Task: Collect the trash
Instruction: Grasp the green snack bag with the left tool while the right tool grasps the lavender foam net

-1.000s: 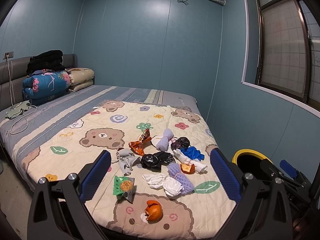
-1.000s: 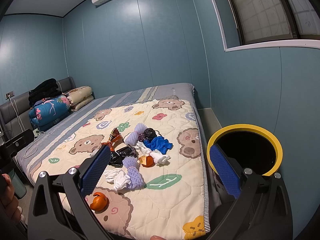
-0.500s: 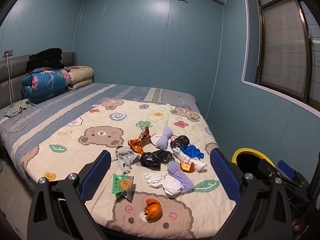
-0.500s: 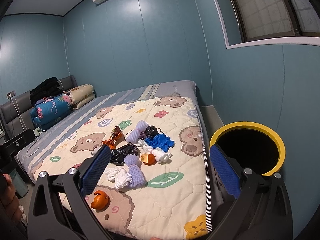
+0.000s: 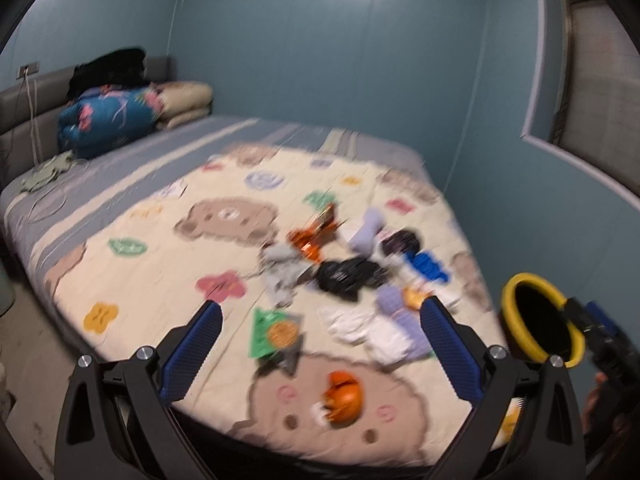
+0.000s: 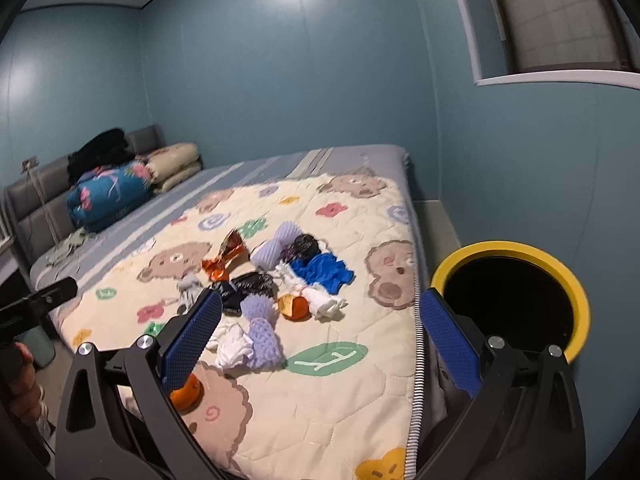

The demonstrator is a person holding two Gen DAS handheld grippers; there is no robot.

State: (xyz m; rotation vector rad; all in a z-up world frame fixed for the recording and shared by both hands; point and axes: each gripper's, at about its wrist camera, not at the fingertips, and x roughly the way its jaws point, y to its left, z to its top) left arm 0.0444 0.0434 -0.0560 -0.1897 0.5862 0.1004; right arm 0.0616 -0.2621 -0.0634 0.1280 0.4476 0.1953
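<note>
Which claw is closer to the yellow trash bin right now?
Right. The right claw hangs open beside the bin; the left claw is open farther off, over the bed's near edge.

Quilted cloth blanket (image 6: 344, 392), matt — glossy crinkled foil wrapper (image 6: 224, 258); smooth plastic bin rim (image 6: 516, 250).

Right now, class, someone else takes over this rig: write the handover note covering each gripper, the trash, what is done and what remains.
Left gripper: open, empty, above the near bed edge.
Right gripper: open, empty.
Trash: all on the bear quilt, including orange peel, green packet, blue cloth, black bag, purple foam net.
Yellow-rimmed bin: on the floor, right of the bed.
Done: no piece gripped.
Left: pick every piece, drop it in the bin.
</note>
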